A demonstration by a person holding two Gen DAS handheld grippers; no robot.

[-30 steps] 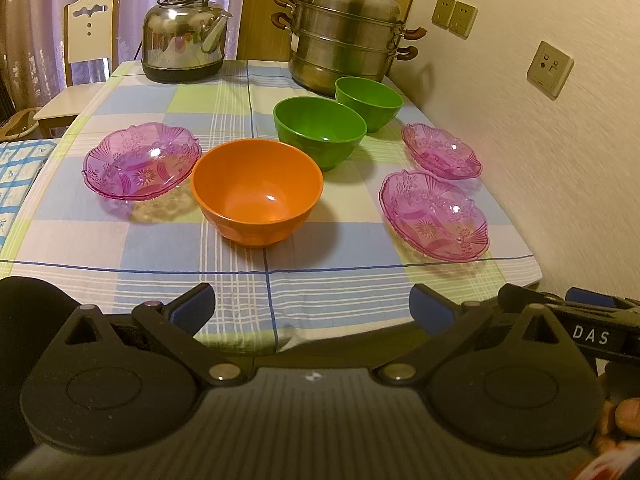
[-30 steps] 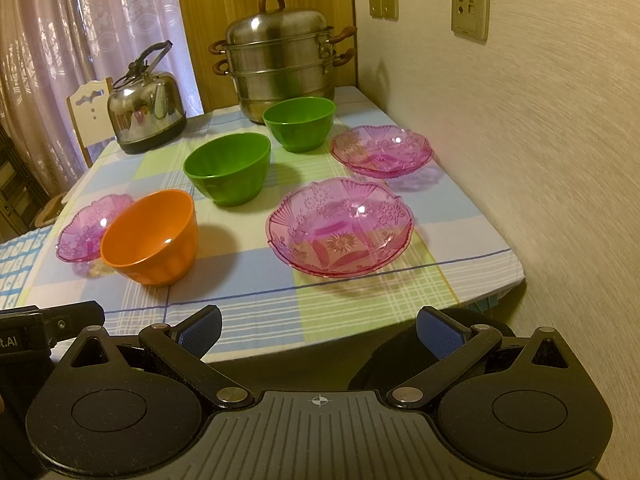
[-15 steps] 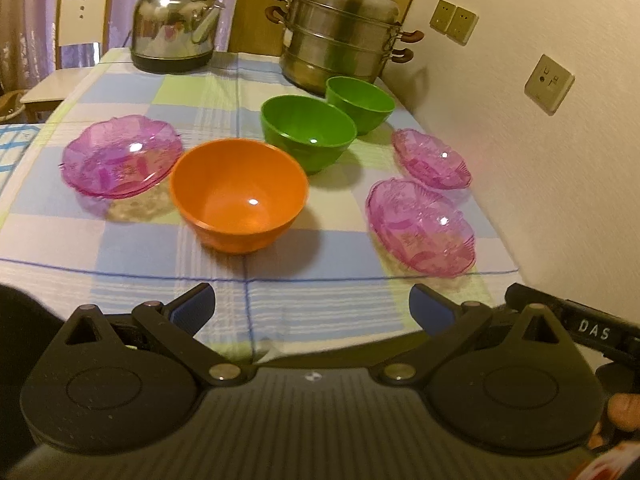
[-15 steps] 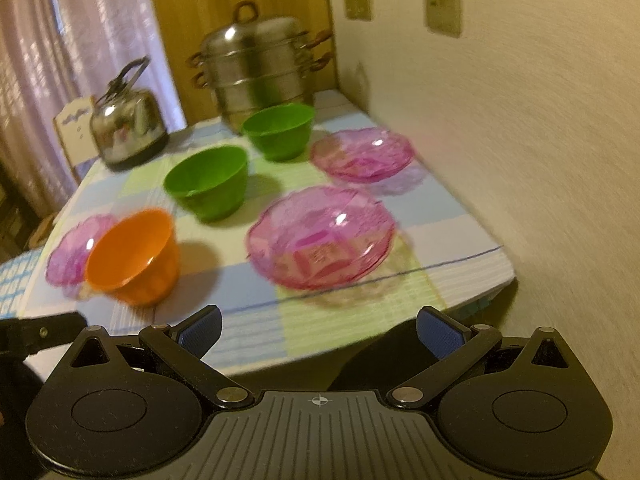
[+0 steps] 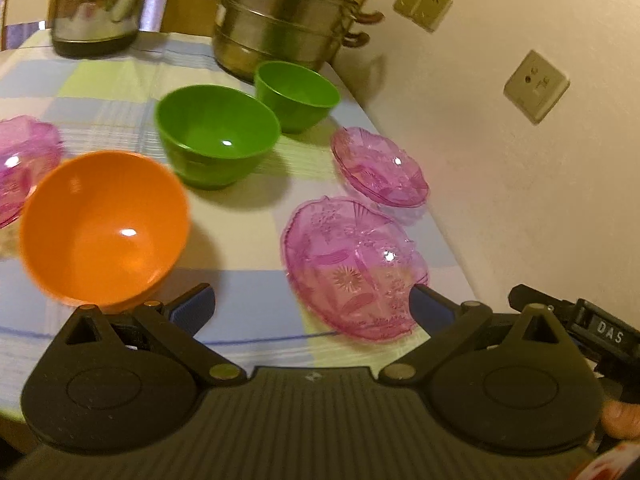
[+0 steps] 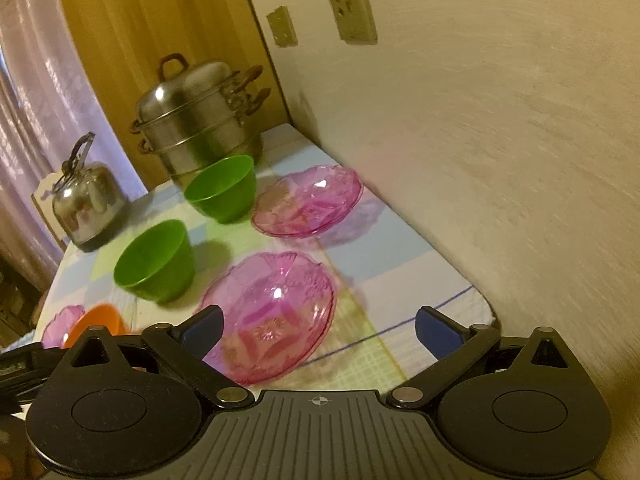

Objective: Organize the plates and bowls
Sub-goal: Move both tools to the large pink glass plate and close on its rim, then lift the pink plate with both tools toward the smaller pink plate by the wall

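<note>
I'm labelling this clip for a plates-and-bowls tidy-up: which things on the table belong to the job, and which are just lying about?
Belongs to the job:
orange bowl
two green bowls
three pink glass plates

Just lying about:
steel steamer pot
steel kettle
checked tablecloth
wall sockets

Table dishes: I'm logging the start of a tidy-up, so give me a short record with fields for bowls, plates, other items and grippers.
bowls: orange bowl; large green bowl; small green bowl; all upright, unstacked
plates: near pink plate; far pink plate; left pink plate, partly out of frame
other items: steamer pot; kettle
left gripper: open, holding nothing
right gripper: jaws wide but closing, near pink plate's rim between them, untouched
</note>
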